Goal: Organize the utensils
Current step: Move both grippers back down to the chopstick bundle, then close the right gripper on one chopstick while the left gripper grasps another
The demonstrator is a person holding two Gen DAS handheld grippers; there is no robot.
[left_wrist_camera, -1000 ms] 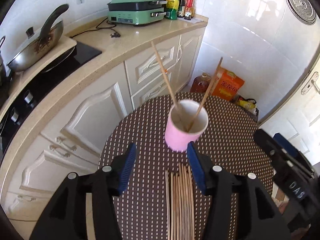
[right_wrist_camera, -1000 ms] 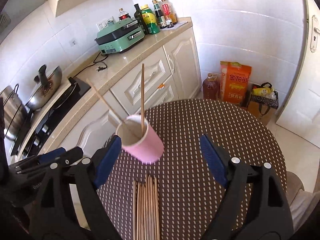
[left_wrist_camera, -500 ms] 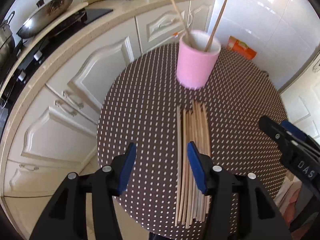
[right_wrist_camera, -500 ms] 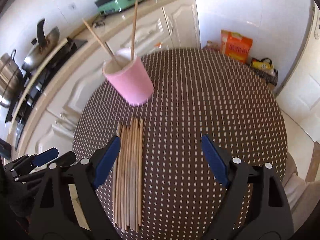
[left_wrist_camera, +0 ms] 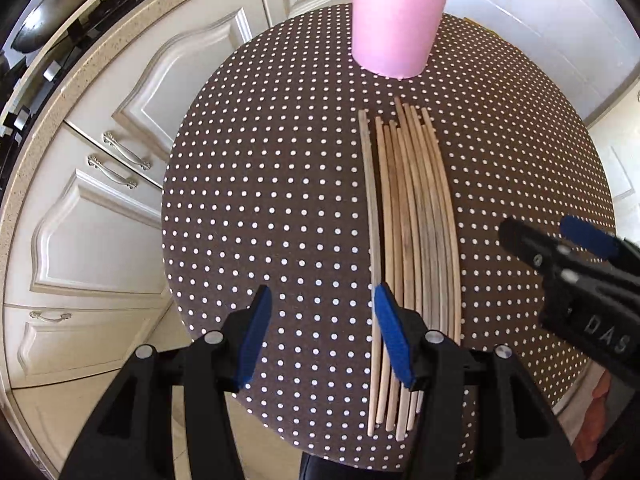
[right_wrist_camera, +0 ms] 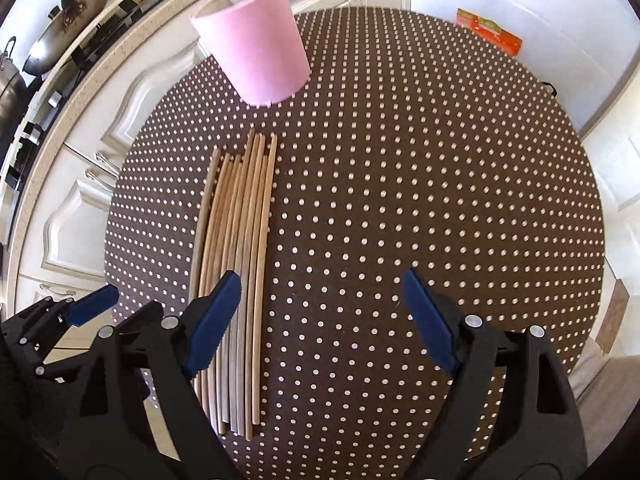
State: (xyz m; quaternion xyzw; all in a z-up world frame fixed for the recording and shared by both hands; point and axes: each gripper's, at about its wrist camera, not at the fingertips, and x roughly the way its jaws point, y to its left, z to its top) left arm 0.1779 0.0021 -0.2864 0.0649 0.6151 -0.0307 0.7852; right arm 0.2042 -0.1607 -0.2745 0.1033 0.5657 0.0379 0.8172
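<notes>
A round worktop [right_wrist_camera: 400,160] in brown cloth with white dots carries a row of wooden chopsticks [right_wrist_camera: 240,248] lying side by side, and beyond their far tips an upright pink cup [right_wrist_camera: 256,52].

Chopsticks [left_wrist_camera: 412,240] side by side on table [left_wrist_camera: 260,200]; cup [left_wrist_camera: 396,24] behind, holding two sticks.

Right claw [right_wrist_camera: 322,316] open over dotted desk [right_wrist_camera: 420,160] — nothing between its fingers. Chopstick row [right_wrist_camera: 236,240] just left of it; pink cup [right_wrist_camera: 256,56] beyond holds two sticks.
</notes>
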